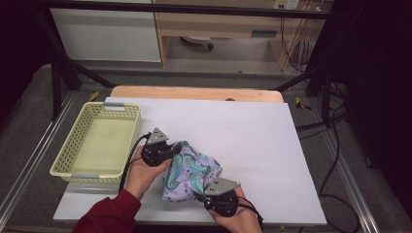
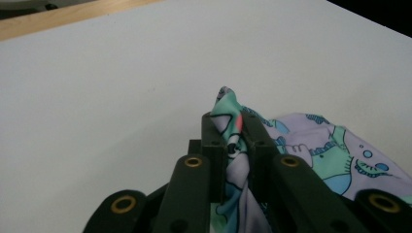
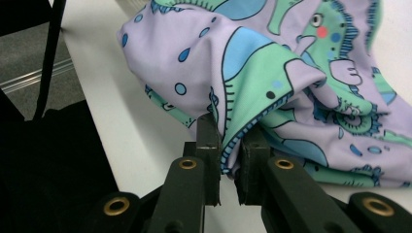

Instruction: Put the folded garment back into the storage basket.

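Patterned lilac-and-green cloth [image 1: 190, 170] lies bunched on the white tabletop [image 1: 252, 141], at about 3 o'clock of the pale yellow mesh basket [image 1: 99, 143]. Left tongs [image 1: 167, 150] are clamped on a raised corner at the cloth's 10 o'clock edge, pads pinching fabric. Right tongs [image 1: 201, 194] are clamped on a fold at its 6 o'clock edge, probably a hem.

Right hand [image 1: 238, 219] cut off at bottom edge of high view; cloth [image 2: 335, 155] running off right edge in left gripper view, pinched fold hidden between jaws.
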A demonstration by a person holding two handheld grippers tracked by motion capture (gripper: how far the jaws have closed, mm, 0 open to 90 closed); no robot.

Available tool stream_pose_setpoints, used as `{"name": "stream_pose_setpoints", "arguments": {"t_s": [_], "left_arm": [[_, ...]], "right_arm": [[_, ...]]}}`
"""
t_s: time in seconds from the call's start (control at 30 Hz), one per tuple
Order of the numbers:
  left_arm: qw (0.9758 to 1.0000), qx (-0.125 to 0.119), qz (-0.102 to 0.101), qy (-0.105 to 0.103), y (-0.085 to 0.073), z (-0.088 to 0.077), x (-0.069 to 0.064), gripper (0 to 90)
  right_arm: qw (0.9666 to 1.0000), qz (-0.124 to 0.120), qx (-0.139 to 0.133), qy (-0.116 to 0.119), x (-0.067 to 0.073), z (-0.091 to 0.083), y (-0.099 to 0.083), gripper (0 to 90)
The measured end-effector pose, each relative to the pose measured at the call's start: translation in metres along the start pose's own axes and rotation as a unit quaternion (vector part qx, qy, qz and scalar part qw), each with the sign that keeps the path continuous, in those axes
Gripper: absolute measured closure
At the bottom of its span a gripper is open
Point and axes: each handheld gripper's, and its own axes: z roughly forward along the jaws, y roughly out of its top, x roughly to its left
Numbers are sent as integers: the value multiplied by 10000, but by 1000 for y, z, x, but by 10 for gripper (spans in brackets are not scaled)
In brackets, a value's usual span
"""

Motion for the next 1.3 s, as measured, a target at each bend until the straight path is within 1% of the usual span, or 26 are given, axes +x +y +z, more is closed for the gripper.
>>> {"name": "stream_pose_setpoints", "arguments": {"t_s": [0.03, 0.07, 0.1, 0.13, 0.17, 0.2, 0.27, 0.37, 0.5, 0.6, 0.7, 0.8, 0.87, 0.93, 0.97, 1.0, 1.07, 1.17, 1.2, 1.3], "left_arm": [[9999, 35, 140, 21, 8, 0, -1, 822], [9998, 55, 201, 21, 12, 0, -2, 822], [9996, 78, 255, 16, 16, 0, -3, 822], [9996, 78, 255, 16, 16, 0, -3, 822], [9994, 107, 315, -1, 20, 0, -4, 822], [9992, 140, 382, 1, 25, 0, -5, 822], [9989, 170, 440, 0, 32, 1, -6, 822], [9986, 204, 486, -12, 40, 0, -6, 822], [9986, 143, 506, -17, 52, -2, -5, 821], [9986, 115, 519, -19, 59, -3, -4, 822], [9986, 114, 517, -24, 64, -3, -3, 822], [9985, 106, 545, 31, 68, -2, 0, 822], [9986, 79, 528, 56, 72, -1, 3, 822], [9985, 53, 527, 106, 76, -1, 8, 822], [9985, 53, 527, 106, 76, -1, 8, 822], [9984, 47, 540, 133, 78, -2, 9, 822], [9982, 25, 572, 175, 81, -3, 12, 822], [9978, -7, 613, 253, 85, -5, 16, 821], [9978, -11, 612, 263, 86, -6, 17, 821], [9976, -46, 617, 298, 89, -8, 19, 822]], "right_arm": [[10000, -20, -7, 6, -1, 1, 1, 829], [10000, -39, -16, 12, -2, 2, 3, 829], [10000, -40, -26, 32, -3, 3, 4, 829], [10000, -49, -39, 44, -4, 3, 6, 829], [10000, -49, -39, 44, -4, 3, 6, 829], [9999, -76, -70, 43, -7, 4, 10, 830], [9999, -109, -93, 37, -9, 3, 14, 830], [9998, -138, -109, 29, -13, 3, 19, 830], [9997, -176, -152, -5, -19, 0, 27, 830], [9997, -162, -161, -11, -21, -1, 30, 830], [9997, -172, -169, -6, -27, 1, 37, 830], [9997, -167, -169, 2, -30, 3, 42, 831], [9997, -165, -174, 1, -32, 4, 44, 831], [9997, -174, -193, 0, -36, 6, 50, 831], [9997, -174, -193, 0, -36, 6, 50, 831], [9996, -207, -190, -1, -40, 8, 56, 831], [9996, -218, -190, 10, -42, 10, 61, 831], [9995, -244, -185, 18, -44, 11, 66, 831], [9995, -271, -184, 45, -46, 14, 71, 831], [9993, -302, -179, 97, -46, 17, 78, 831]]}}
